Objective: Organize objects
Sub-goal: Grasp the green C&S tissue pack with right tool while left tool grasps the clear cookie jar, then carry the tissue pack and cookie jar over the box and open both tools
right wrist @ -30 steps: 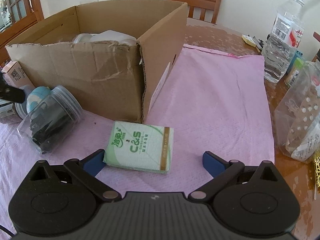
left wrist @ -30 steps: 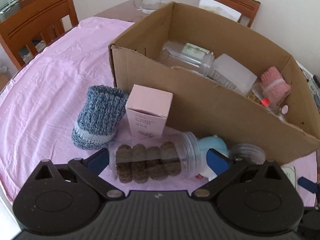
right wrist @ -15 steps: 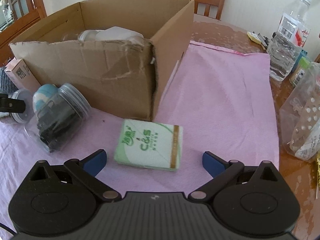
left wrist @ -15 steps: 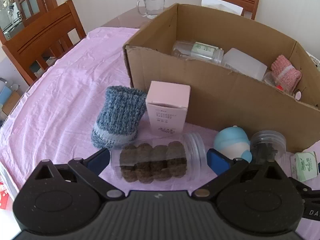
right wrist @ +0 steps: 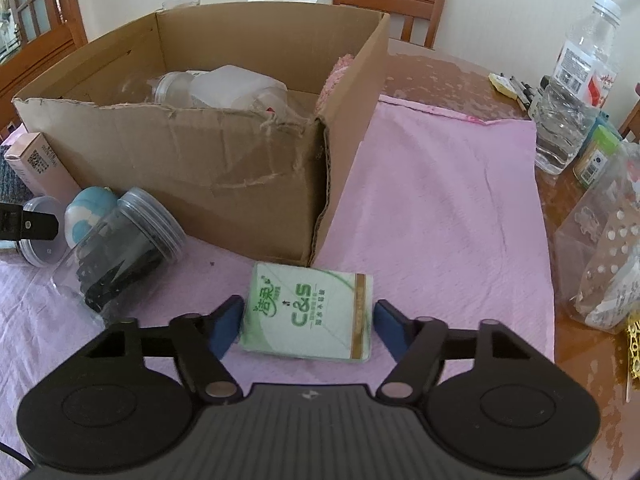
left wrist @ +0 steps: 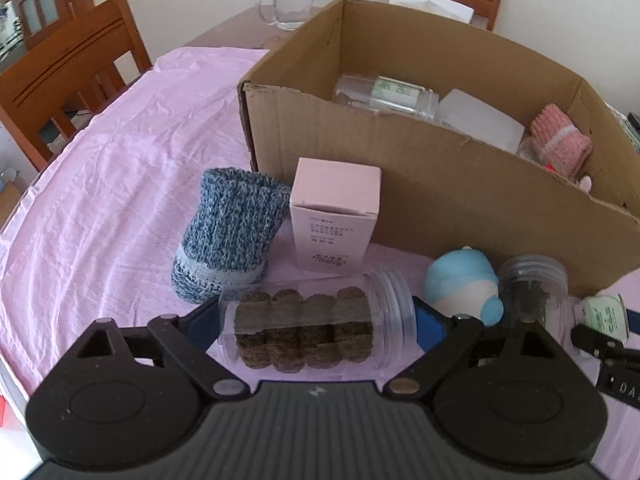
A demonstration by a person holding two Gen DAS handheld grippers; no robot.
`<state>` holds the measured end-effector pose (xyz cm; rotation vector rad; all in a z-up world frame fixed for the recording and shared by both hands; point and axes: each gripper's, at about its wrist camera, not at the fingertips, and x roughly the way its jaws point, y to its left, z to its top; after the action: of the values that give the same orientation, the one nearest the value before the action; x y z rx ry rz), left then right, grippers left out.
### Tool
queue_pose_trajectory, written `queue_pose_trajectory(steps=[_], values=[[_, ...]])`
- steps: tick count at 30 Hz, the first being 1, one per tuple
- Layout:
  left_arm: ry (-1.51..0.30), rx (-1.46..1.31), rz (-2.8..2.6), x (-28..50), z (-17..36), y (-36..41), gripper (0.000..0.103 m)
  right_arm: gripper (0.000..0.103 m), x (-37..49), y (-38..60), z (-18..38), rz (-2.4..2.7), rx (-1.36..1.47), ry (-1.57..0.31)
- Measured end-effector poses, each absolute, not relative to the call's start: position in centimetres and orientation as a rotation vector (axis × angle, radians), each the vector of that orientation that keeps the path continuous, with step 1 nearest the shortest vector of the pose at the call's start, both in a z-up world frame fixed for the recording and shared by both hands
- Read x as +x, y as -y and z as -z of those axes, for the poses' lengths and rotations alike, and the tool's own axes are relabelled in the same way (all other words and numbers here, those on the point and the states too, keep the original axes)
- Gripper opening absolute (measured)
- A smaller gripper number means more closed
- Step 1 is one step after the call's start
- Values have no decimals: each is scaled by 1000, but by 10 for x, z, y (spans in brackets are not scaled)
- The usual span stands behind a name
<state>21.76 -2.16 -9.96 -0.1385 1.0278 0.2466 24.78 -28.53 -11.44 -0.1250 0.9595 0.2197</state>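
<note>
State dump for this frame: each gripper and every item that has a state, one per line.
Left gripper: closed on the clear plastic jar of brown cookies, jar on its side.
Right gripper: open, straddling the green tissue pack, pack flat on the pink cloth.
Brown cardboard box: open-topped, partly filled.
Clear jar of black items: on its side, lidded.
Pink carton: upright, closed.
Blue knitted sock: outside the box.

A clear glass mug (left wrist: 289,0) stands on bare wooden tabletop far ahead, flanked by brown wooden chairs (left wrist: 72,76); a crumpled clear plastic water bottle (right wrist: 572,92) stands ahead-right.
</note>
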Motion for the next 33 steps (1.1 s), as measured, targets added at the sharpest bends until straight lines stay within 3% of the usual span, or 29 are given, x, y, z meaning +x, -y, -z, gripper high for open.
queue_pose_trajectory(steps=[19,33], values=[[-1079,92,87,196,46,6,93,70,222,287,50,-341,-181,-992],[-960,136,192,207,-21,-10,93,70,227,255,-27,-390,-215,-863]])
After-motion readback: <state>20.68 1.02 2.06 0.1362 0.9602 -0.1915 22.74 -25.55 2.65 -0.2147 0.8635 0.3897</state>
